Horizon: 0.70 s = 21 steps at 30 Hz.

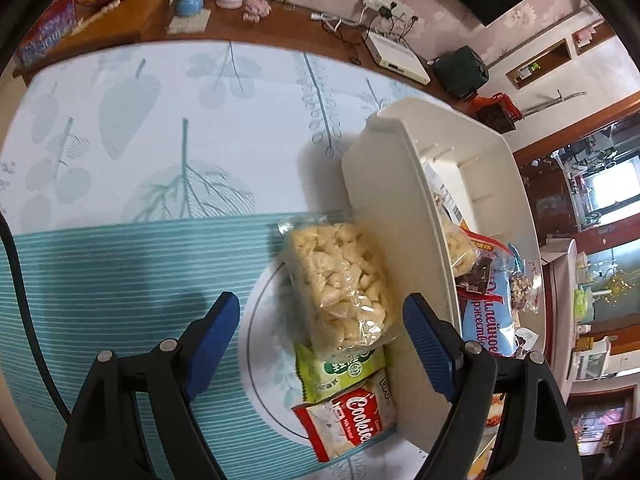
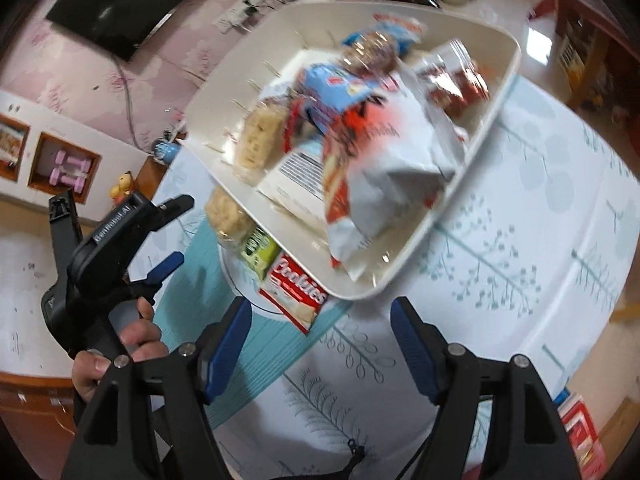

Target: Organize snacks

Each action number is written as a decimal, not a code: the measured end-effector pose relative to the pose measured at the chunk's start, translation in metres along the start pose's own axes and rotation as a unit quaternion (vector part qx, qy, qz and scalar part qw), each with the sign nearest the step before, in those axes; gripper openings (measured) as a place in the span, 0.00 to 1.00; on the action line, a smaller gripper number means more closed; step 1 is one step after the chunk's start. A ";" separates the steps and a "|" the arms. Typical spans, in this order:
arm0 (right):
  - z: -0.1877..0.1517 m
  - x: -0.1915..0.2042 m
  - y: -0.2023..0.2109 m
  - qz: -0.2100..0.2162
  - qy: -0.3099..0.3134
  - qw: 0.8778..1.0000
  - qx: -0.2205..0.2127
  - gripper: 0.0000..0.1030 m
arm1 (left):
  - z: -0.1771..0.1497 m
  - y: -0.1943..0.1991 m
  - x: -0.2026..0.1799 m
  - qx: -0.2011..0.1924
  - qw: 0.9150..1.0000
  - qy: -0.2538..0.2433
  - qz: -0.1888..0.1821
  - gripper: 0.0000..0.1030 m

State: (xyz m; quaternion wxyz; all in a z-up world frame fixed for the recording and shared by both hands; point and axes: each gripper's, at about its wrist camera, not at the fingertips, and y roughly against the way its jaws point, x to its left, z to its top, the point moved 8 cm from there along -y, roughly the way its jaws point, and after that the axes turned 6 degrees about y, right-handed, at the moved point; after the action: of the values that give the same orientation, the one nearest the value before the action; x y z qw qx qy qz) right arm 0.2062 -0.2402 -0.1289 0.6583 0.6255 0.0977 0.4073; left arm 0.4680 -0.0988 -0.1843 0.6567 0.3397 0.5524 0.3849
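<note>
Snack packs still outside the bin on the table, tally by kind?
Clear bag of pale puffed pieces: 1
Green wrapped pack: 1
Red and white Cookies pack: 1
Total: 3, all lying in a row beside the cream bin, between the fingers of the open left gripper.

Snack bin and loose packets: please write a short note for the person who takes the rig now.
Left tool: open, empty, low over the table, fingers either side of the clear bag of puffed pieces.
Right tool: open, empty, above the tablecloth, facing the bin.
White bin: already holds several packets, among them a blue one.
Left outside, beside the bin wall: the clear bag, a green packet and a red Cookies packet.
To do: move these three into the bin; the clear bag is nearest the left tool.
</note>
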 end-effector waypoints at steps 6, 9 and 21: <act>-0.013 -0.011 -0.026 0.003 -0.055 0.998 0.037 0.71 | -0.006 -0.025 0.002 0.034 0.999 0.015 -0.005 0.80; -0.018 -0.015 -0.040 0.008 -0.084 0.995 0.051 0.71 | -0.010 -0.037 0.002 0.053 0.998 0.032 -0.015 0.80; -0.024 0.002 -0.077 -0.003 -0.118 0.991 0.065 0.71 | -0.010 -0.058 -0.019 0.064 0.996 0.041 -0.052 0.69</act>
State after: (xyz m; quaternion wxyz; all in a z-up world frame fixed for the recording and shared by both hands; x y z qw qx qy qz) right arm 0.2241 -0.2123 -0.2022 0.6245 0.7104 0.0475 0.3212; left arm 0.4637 -0.1425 -0.2281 0.6297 0.3357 0.6194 0.3274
